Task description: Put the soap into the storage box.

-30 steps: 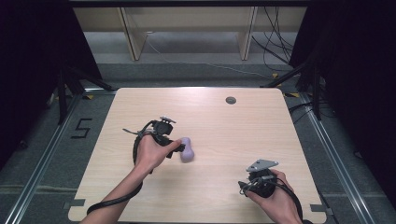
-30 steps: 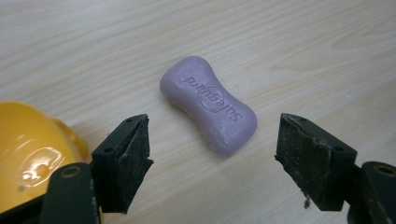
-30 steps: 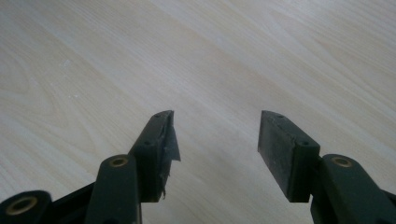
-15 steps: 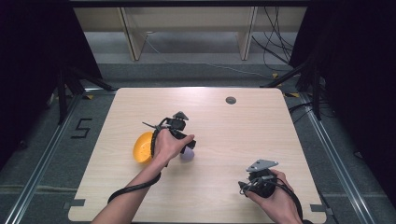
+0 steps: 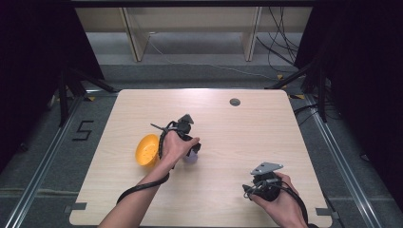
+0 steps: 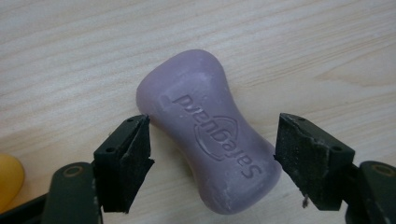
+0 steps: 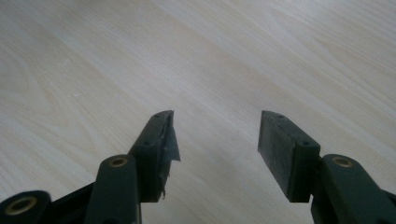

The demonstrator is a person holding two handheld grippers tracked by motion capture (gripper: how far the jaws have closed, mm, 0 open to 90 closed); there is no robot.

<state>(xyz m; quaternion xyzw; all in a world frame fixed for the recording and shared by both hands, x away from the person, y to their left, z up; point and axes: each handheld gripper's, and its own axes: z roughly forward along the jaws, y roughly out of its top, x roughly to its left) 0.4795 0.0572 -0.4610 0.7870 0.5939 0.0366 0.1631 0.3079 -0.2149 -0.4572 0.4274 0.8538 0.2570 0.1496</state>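
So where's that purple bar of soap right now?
The purple soap lies on the table between the left tongs' open jaws, just right of the orange bowl in the high view.

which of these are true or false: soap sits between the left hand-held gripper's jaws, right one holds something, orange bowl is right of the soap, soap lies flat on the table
1. The purple soap bar sits between the left hand-held gripper's open jaws: true.
2. The right hand-held gripper holds something: false, its jaws are open over bare table.
3. The orange bowl is right of the soap: false, it is left.
4. The soap lies flat on the table: true.
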